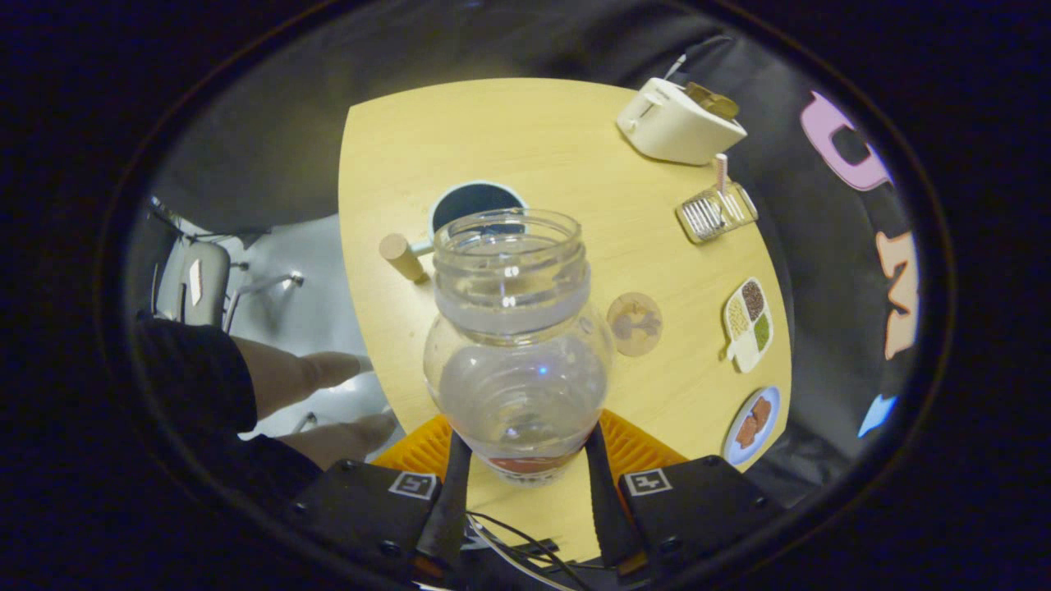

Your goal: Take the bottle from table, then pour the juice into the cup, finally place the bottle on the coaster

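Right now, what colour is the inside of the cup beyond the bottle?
Dark, near black, with a pale rim, on the cup in the gripper view, past the bottle the gripper holds.

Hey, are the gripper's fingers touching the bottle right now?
Touching. The gripper view shows both fingers pressed against the sides of the open bottle, no gap.

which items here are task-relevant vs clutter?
Job:
- clear plastic bottle, open-topped, gripped between the fingers
- dark cup with wooden handle, beyond the bottle
- round brown coaster, beside the bottle

Lying about:
- cream toaster
- clear straw box
- white divided snack dish
- blue-rimmed plate
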